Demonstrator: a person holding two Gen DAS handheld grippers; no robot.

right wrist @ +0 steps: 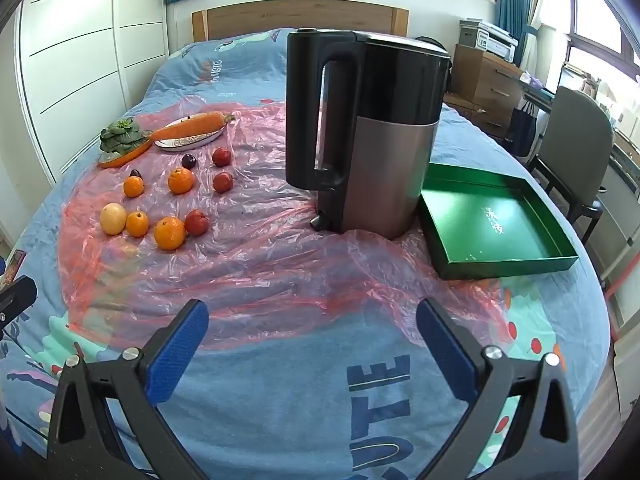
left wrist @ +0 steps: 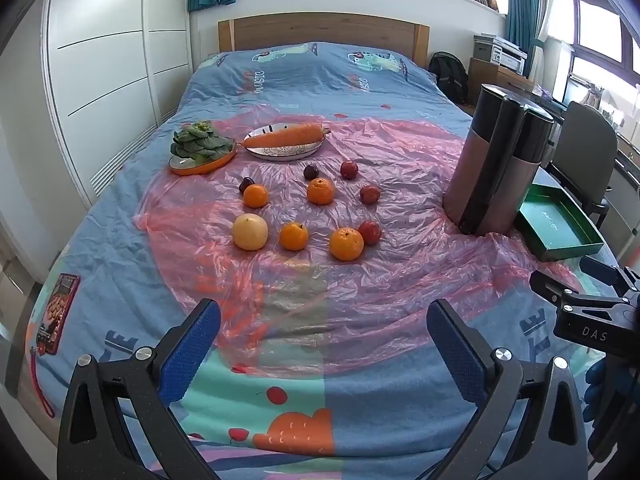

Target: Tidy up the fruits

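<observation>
fruits: round oranges, red plums, pale yellow pear loose on crinkly pink plastic sheet
handling: firm, roll easily (grip across middle)
left gripper: wide, empty
right gripper: wide, empty
green shallow box: empty

left wrist: foot of bed, angled down, fruit ahead | right wrist: same, kettle nearer | shared: both

Left tool, right tool, black angular arms, blue textured pads, silver round screws
</observation>
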